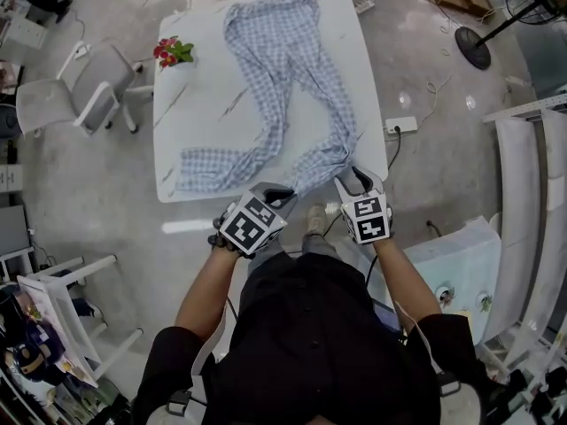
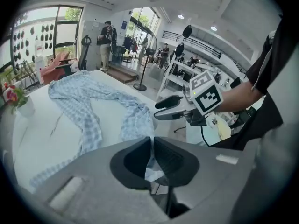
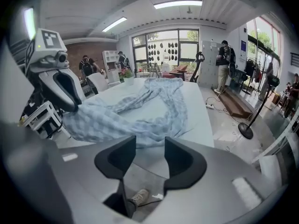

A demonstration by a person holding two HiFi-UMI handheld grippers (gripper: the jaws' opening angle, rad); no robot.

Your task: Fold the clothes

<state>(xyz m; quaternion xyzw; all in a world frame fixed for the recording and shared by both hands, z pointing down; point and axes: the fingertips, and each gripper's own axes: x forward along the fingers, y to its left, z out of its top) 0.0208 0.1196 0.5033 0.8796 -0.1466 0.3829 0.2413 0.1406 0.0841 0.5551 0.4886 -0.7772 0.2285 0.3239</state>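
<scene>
Blue-and-white checked cloth trousers (image 1: 292, 78): stretched lengthwise on the white table (image 1: 195, 104), waist far, legs near. Near-edge leg hem: pinched in the closed left gripper (image 1: 278, 193). Right gripper (image 1: 358, 181): parted, empty, just right of that hem.

We are reading no words, numbers, brand names or signs anywhere in these views. The closest things to print that we are seeing are the black-and-white square patterns on the left marker cube (image 1: 253, 225), riding on the left gripper (image 1: 280, 193), and on the right marker cube (image 1: 368, 218), riding on the right gripper (image 1: 353, 177). Both cubes are showing only blocks, not letters or digits.
</scene>
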